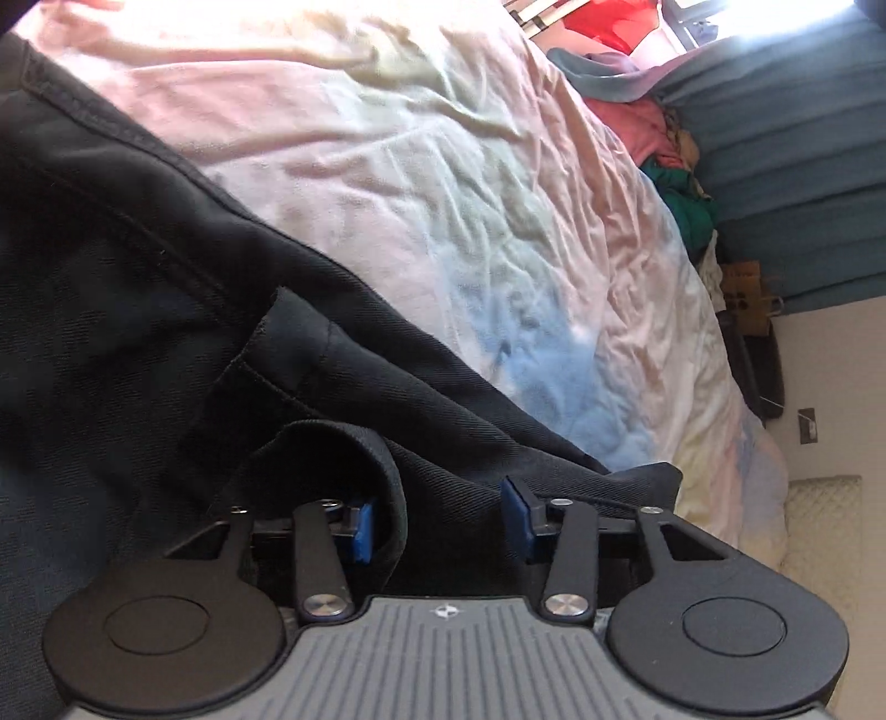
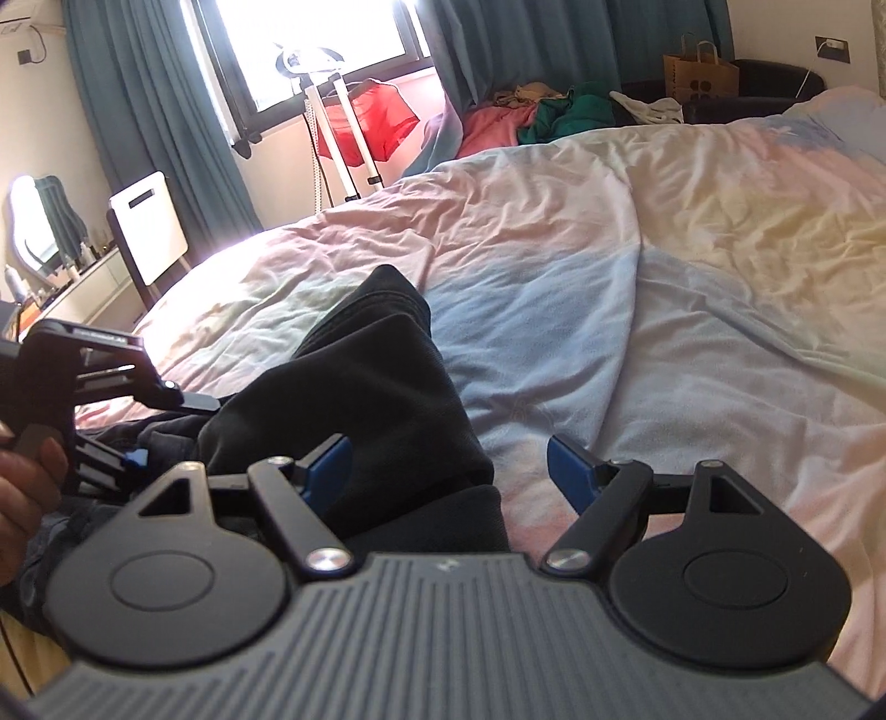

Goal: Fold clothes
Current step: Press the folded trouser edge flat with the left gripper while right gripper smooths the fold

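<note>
Left wrist view: the left gripper has its jaws apart, the blue pads set wide, and a rolled edge of the black garment bulges up between them without being pinched. The garment, heavy dark cloth with stitched seams, fills the left of the view and lies on the pale bedspread; one corner of it pokes out just past the right pad. Far along the bed edge sits a heap of other clothes in pink and green, against a blue curtain.

Right wrist view: the right gripper is also spread wide, gripping nothing. The black garment runs up the bedspread as a long bunched strip, its near end lying between the jaws and nearer the left pad. It is rumpled and thick, not a flat neat packet, so by my judgement the folding of this piece is unfinished; how many folds it already holds cannot be told. The heap of clothes on the far side looks unsorted, so more seems left.

Only this view shows the left gripper from outside, held in a hand low at the garment's left side, plus the window, a red garment on a rack and a paper bag. The left view alone shows the seams close up
</note>
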Demonstrator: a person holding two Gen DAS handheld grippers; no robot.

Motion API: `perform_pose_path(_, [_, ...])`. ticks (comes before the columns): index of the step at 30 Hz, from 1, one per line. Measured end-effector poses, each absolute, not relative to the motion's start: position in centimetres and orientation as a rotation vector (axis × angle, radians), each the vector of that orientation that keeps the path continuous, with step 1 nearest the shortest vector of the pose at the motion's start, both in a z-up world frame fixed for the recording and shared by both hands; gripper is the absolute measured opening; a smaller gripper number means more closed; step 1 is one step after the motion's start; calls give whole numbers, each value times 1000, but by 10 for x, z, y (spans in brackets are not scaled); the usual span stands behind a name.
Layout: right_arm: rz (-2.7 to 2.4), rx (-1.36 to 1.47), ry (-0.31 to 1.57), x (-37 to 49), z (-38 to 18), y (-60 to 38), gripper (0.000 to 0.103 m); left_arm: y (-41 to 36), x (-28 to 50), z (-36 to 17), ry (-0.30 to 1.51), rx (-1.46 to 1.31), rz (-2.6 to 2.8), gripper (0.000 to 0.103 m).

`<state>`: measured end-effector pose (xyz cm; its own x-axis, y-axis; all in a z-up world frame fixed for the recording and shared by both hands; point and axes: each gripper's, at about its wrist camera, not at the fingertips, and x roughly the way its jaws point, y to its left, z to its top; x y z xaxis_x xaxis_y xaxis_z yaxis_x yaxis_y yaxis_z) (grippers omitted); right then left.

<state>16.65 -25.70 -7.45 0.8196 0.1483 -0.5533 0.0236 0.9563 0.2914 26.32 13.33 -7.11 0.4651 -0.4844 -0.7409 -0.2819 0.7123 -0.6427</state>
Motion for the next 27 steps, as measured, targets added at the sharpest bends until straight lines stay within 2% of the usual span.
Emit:
perform_pose_path(1, [62,301,607,166,-75,-258,79,133,264,-65,1086,-790,-152,24])
perform_pose_path(3, [53,316,604,166,-75,-261,79,132,263,-50,1015,-762,-177,6])
perform_pose_path(9, [24,330,613,172,-79,-264,79,133,267,-12,815,-614,-138,3])
perform_pose_path(15, [62,247,675,180,-91,-248,79,126,285,-51,874,-541,-67,4])
perform_pose_path(17, [72,226,681,180,-93,-244,79,132,280,-56,880,-548,-60,8])
perform_pose_path(19, [78,223,678,180,-94,-242,79,136,268,-51,868,-512,-45,17])
perform_pose_path(24, [66,232,642,173,-88,-243,79,147,216,-15,751,-430,-38,37])
perform_pose_path(26, [69,231,628,169,-86,-243,79,155,188,-2,713,-416,-5,52])
perform_pose_path(27, [70,227,623,168,-85,-242,79,161,173,1,709,-416,14,63])
